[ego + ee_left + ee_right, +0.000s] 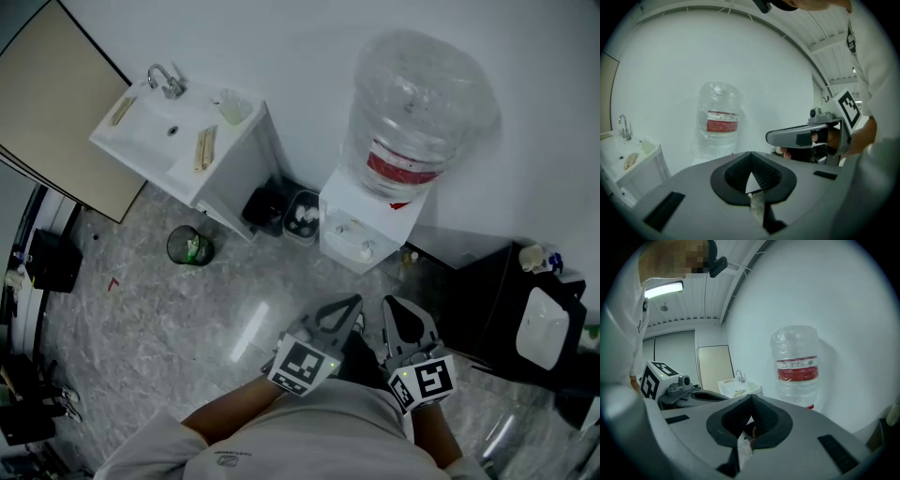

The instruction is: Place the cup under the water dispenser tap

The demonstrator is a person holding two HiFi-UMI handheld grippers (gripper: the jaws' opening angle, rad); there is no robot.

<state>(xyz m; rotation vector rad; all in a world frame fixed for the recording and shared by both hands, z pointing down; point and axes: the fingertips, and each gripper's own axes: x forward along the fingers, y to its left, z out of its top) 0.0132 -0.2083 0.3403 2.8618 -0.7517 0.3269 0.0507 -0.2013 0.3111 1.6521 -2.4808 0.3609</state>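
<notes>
The white water dispenser (359, 228) stands against the far wall with a big clear bottle (417, 103) on top; its taps (365, 249) face me. No cup is at the taps. A pale translucent cup-like container (232, 106) sits on the sink's corner. My left gripper (352, 304) and right gripper (390, 307) hang side by side near my body, short of the dispenser, both pointing at it. In the left gripper view the left gripper (750, 191) has its jaws together and empty. The right gripper (749, 438) looks the same in its own view.
A white sink cabinet (169, 141) stands at the back left, with a green-lit bin (189, 247) on the floor before it. Dark bins (281, 212) sit between sink and dispenser. A black table (511, 300) with a white object is at the right.
</notes>
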